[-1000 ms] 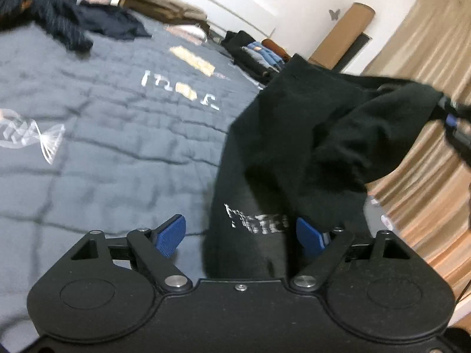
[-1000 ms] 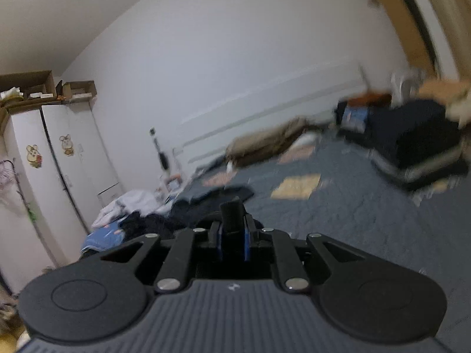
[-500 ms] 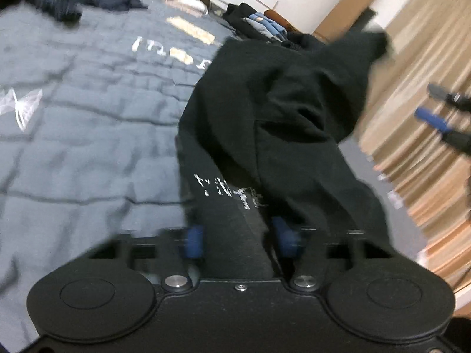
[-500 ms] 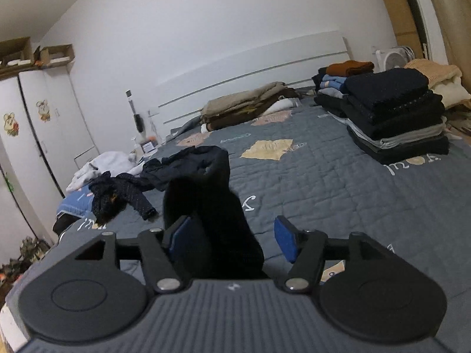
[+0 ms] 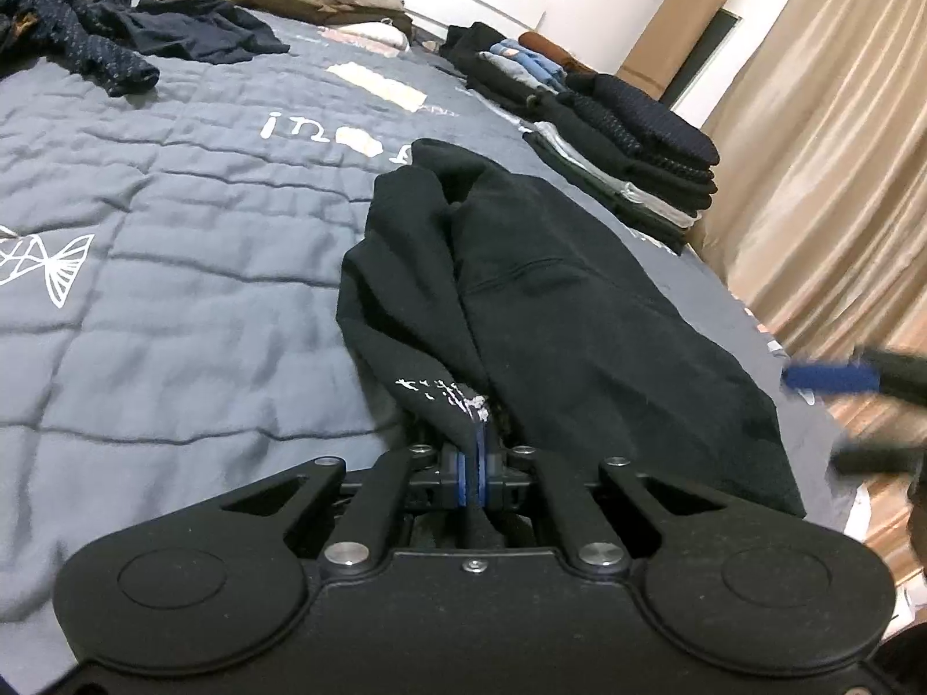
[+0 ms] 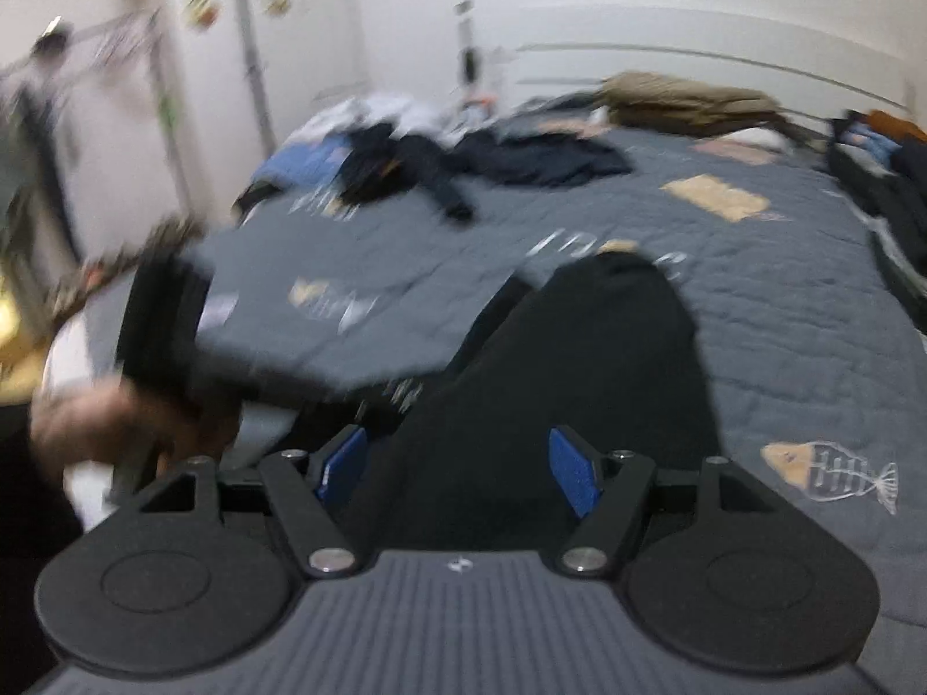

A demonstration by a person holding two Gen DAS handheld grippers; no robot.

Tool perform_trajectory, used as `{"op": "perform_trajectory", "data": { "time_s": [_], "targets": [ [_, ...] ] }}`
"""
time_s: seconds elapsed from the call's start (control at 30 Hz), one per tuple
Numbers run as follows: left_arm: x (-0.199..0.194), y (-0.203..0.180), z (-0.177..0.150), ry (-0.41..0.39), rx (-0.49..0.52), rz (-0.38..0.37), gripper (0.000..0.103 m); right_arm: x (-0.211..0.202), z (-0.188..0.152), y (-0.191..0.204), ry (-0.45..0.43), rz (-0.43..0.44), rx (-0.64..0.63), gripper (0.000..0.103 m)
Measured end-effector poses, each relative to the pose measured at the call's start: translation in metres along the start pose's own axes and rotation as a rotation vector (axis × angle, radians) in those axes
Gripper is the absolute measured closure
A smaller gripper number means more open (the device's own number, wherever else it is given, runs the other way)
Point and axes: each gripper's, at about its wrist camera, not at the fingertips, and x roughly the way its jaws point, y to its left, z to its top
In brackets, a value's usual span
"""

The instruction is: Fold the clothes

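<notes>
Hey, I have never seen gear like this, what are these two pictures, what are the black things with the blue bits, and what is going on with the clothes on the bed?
No robot here: a person holds a two-finger gripper in each hand, each carrying a fisheye camera looking along its fingers. One picture is from the left one, the other from the right. The left gripper is shut on the near edge of a black garment that lies on the grey quilted bed. The right gripper is open over the same garment; its picture is blurred. Farther off are a folded stack of clothes and a loose pile of dark clothes.
</notes>
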Motion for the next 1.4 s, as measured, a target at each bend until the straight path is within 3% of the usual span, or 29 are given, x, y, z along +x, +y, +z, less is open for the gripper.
{"op": "perform_trajectory", "data": {
  "time_s": [0.3, 0.67, 0.7, 0.77, 0.8, 0.93, 1.1, 1.23, 1.4],
  "targets": [
    [-0.005, -0.008, -0.003, 0.010, 0.049, 0.036, 0.099, 0.017, -0.032, 0.030, 0.096, 0.015, -0.109, 0.034],
    [-0.003, -0.009, -0.004, 0.020, 0.056, 0.056, 0.099, 0.048, -0.046, 0.045, 0.101, -0.106, -0.269, 0.034],
    [-0.002, -0.009, -0.004, 0.021, 0.056, 0.057, 0.099, 0.048, -0.047, 0.044, 0.082, -0.114, -0.263, 0.040],
    [-0.002, -0.009, -0.004, 0.022, 0.058, 0.060, 0.099, 0.050, -0.046, 0.036, 0.058, -0.129, -0.218, 0.077],
    [-0.002, -0.009, -0.004, 0.023, 0.060, 0.064, 0.099, 0.051, -0.044, 0.031, 0.060, -0.134, -0.189, 0.103],
    [-0.002, -0.013, -0.004, 0.019, 0.078, 0.067, 0.099, 0.039, -0.030, -0.001, -0.012, -0.172, 0.009, 0.103],
    [-0.002, -0.013, -0.003, 0.019, 0.077, 0.067, 0.099, -0.003, -0.011, -0.049, -0.209, -0.267, 0.242, 0.103],
    [-0.003, -0.014, -0.003, 0.017, 0.081, 0.067, 0.099, -0.043, -0.006, -0.089, -0.336, -0.422, 0.342, 0.103],
    [-0.005, -0.016, -0.003, 0.018, 0.092, 0.068, 0.099, -0.089, -0.013, -0.146, -0.425, -0.650, 0.433, 0.103]
  ]
}}
